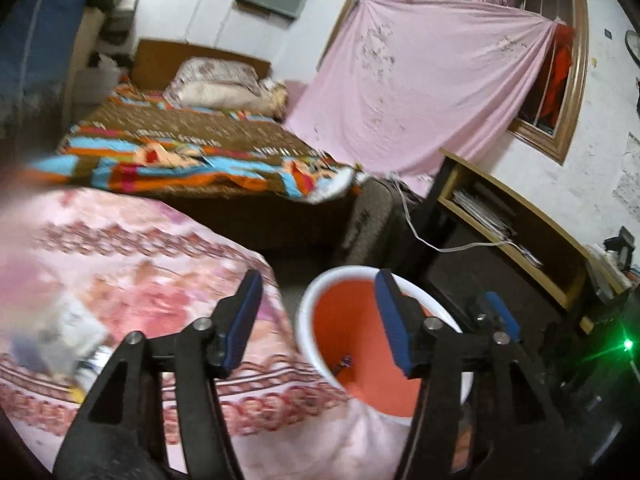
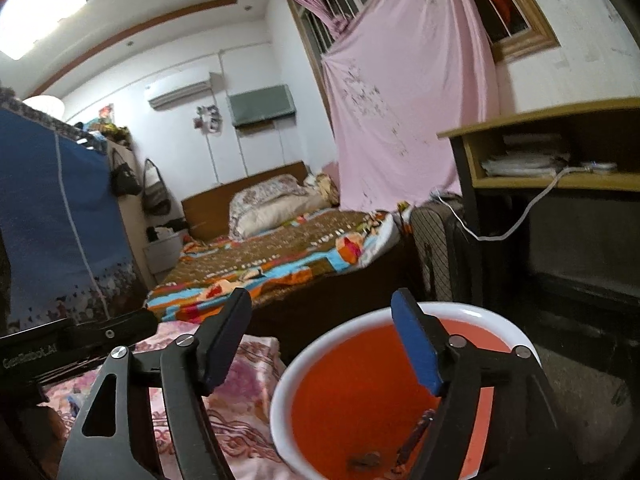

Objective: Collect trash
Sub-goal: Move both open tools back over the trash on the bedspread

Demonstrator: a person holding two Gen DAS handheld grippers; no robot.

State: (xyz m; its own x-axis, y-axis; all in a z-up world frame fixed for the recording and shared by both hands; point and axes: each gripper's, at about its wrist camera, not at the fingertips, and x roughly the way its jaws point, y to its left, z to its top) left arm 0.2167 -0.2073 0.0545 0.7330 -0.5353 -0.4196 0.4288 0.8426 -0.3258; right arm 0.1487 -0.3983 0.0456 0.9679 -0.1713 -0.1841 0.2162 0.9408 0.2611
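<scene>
An orange bin with a white rim stands on the floor beside a pink patterned bedspread. My left gripper is open and empty, above the bin's left edge. Blurred pieces of trash lie on the bedspread at the left. In the right wrist view my right gripper is open and empty over the bin, which holds small dark scraps. The right gripper also shows in the left wrist view, beyond the bin. The left gripper's body shows at the left of the right wrist view.
A bed with a colourful blanket lies ahead. A pink sheet hangs over the window. A wooden desk with papers and a white cable stands at the right. A dark suitcase sits between bed and desk.
</scene>
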